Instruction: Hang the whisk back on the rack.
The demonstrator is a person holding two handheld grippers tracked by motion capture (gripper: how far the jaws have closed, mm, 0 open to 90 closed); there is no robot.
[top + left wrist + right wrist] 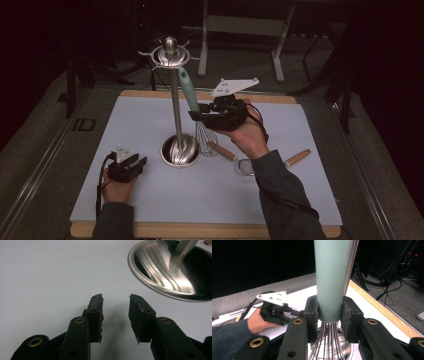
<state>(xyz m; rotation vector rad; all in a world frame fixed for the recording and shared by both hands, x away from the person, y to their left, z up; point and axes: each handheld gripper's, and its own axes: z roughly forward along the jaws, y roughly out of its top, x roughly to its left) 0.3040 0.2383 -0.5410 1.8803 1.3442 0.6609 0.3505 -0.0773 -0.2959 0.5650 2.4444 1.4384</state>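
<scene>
Overhead light falls on the pale bench (150, 200) while the room beyond its far edge sinks into near black. Glare streaks the steel stand base (172, 272). Soft shadows pool beneath the left claw (115, 312). The mint whisk handle (332, 277) blurs close up.

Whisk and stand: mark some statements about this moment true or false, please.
1. The right tongs clamp the whisk by its pale green handle. True.
2. The left tongs hold a spoon. False: they are open with nothing between them, low over the white mat.
3. The whisk lies flat on the mat. False: it is held upright beside the stand's pole.
4. A wooden-handled utensil lies on the mat near the right arm. True.
</scene>
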